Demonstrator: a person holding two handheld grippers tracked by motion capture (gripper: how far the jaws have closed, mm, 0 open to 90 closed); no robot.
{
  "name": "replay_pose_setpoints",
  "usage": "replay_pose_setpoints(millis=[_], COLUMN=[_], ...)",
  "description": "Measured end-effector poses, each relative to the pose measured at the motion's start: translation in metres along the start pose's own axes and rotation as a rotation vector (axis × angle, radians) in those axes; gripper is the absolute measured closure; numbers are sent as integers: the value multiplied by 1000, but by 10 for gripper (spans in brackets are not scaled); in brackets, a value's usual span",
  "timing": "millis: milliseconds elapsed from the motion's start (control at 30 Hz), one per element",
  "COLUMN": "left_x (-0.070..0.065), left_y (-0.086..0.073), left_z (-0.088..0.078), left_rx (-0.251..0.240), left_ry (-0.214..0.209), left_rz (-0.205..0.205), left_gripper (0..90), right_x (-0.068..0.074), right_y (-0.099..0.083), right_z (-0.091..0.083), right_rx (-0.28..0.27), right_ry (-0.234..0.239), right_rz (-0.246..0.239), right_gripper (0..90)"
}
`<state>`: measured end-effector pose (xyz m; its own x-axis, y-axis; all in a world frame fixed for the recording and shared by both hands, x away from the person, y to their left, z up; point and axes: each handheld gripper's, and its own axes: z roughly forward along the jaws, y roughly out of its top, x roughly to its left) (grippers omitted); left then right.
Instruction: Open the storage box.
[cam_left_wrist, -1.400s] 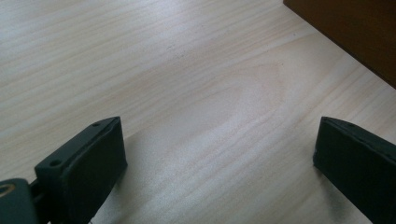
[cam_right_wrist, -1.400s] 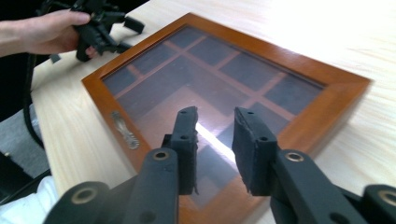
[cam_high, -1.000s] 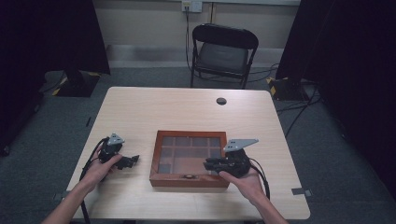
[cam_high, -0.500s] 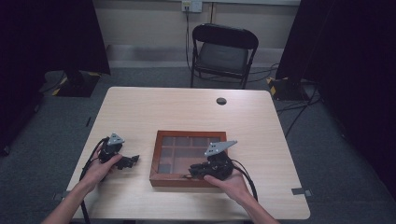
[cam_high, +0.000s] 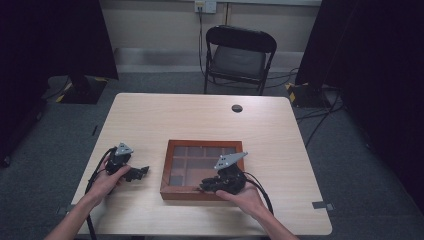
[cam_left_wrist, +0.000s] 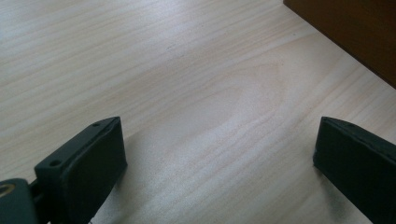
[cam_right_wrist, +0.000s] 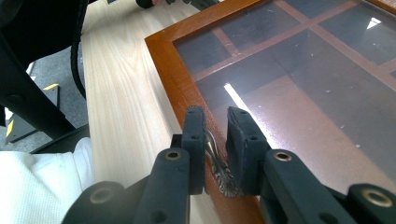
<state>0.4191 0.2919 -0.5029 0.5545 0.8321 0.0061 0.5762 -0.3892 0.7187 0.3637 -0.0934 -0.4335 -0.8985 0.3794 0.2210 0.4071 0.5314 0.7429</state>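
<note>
A shallow wooden box (cam_high: 167, 170) with a glass lid over several compartments lies on the table, toward its front. My right gripper (cam_high: 205, 187) rests at the box's front rim. In the right gripper view its jaws (cam_right_wrist: 215, 116) stand narrow, closed around a small ornate metal handle (cam_right_wrist: 217, 163) on the lid's wooden frame (cam_right_wrist: 170, 65). My left gripper (cam_high: 142, 172) lies on the bare tabletop to the left of the box. Its jaws (cam_left_wrist: 219, 154) are wide apart with nothing between them, and a corner of the box (cam_left_wrist: 355, 32) shows beyond them.
A small black round object (cam_high: 237, 108) sits near the far edge of the light wooden table (cam_high: 200, 120). A black folding chair (cam_high: 240, 55) stands behind the table. Cables trail from both grippers toward the front edge.
My right gripper has slid left along the box's front rim and dropped a little onto the handle. The left gripper has stayed where it was.
</note>
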Motion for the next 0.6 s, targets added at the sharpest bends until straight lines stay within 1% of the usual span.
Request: replay_pose_setpoints(millis=[33,67,167,333,367,400,500,600], left_x=[0,0,0,0,0,0,0,0], left_y=[0,0,0,0,0,0,0,0], left_z=[0,0,0,0,0,0,0,0], left_rx=[0,0,0,0,0,0,0,0], left_ry=[0,0,0,0,0,0,0,0], left_rz=[0,0,0,0,0,0,0,1], left_gripper=[17,17,17,16,17,17,17,17], right_x=[0,0,2,3,4,4,7,7], right_y=[0,-1,-2,-4,-3,-3,-1,0], right_z=[0,1,4,5,5,5,5,5], right_rx=[0,0,17,7,10,10,28,31], right_ry=[0,5,7,1,-4,-4,-21,-15], right_rz=[0,-11,-18,-30,-40,-40,-61,-57], right_gripper=[773,781,785,802,804,804,808,810])
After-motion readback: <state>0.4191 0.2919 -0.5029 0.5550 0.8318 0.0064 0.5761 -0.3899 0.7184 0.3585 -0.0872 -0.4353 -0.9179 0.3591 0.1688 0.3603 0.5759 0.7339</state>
